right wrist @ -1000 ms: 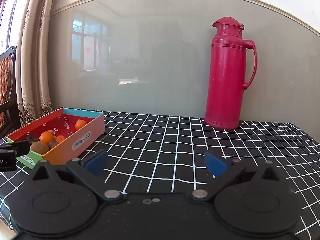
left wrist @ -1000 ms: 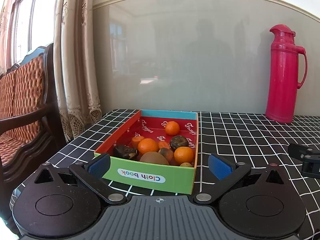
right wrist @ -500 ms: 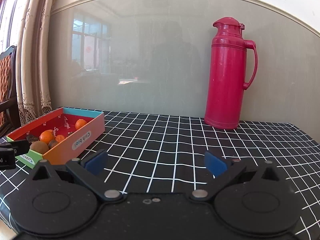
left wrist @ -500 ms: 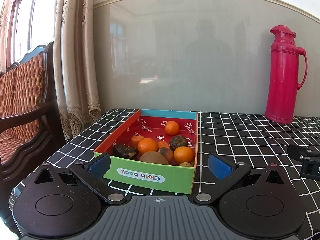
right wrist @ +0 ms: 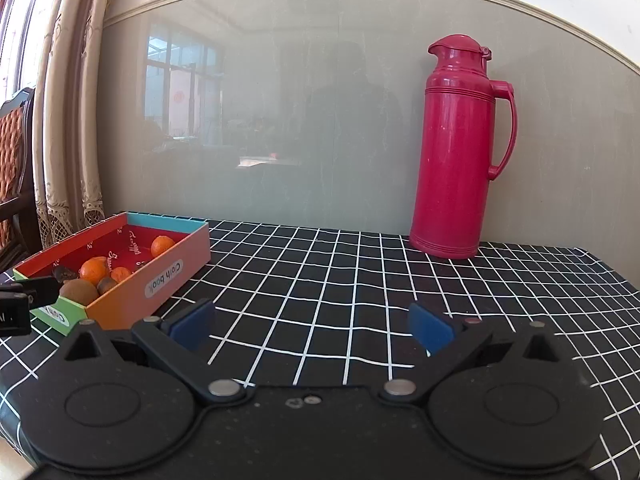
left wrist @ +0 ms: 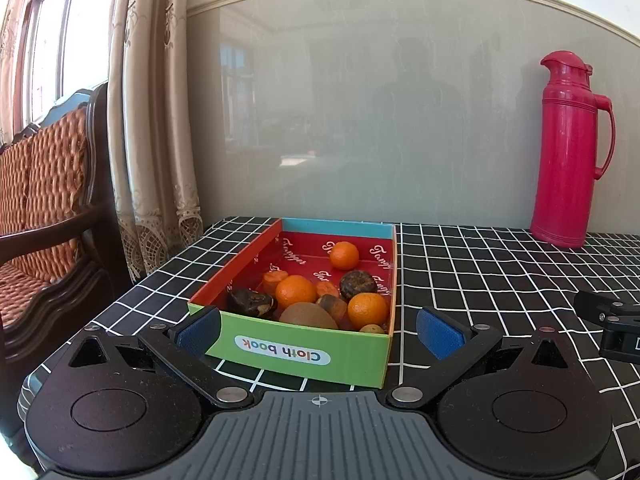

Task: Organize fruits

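Fruit (left wrist: 295,291) all lies in the box (left wrist: 292,354) on the desk (right wrist: 340,280), none elsewhere; both grippers, left (left wrist: 319,330) and right (right wrist: 311,326), hover with jaws wide, empty — sorting looks done or unstarted.

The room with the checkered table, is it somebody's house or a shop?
Most likely somebody's house, a living or dining room. There is a cushioned wooden chair by lace-trimmed curtains, a red thermos flask on the checkered tablecloth, and a cardboard box of fruit.
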{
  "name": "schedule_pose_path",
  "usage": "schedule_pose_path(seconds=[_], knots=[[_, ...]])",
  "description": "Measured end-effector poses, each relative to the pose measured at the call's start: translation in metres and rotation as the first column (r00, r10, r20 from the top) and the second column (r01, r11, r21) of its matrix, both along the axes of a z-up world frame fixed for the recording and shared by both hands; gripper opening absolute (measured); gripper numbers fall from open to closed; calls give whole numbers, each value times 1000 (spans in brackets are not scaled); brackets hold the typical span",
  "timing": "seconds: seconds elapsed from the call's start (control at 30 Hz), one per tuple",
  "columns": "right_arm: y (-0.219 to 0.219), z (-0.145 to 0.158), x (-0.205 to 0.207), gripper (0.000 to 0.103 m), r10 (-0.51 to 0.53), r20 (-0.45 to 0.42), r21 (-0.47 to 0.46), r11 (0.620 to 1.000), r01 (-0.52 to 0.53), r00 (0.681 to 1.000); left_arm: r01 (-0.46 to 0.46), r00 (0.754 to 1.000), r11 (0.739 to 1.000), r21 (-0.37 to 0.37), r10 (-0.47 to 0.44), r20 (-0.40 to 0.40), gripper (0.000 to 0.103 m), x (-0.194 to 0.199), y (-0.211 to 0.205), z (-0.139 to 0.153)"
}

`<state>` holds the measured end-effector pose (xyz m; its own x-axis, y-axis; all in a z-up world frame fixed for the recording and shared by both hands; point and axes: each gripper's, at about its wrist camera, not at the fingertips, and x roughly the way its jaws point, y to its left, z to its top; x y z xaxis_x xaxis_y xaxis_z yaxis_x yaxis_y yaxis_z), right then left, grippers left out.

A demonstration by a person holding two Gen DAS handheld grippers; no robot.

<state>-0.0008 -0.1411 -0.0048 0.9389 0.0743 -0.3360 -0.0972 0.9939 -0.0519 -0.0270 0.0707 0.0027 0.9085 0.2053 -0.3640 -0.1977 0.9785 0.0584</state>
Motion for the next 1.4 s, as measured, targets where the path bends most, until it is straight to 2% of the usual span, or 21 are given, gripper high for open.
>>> schedule_pose_path(seconds=[1.4], knots=[[2, 0, 1, 103, 8, -5, -8, 1000, -8, 1000, -1, 1000, 1000, 1, 1, -1, 103, 0, 1, 0]])
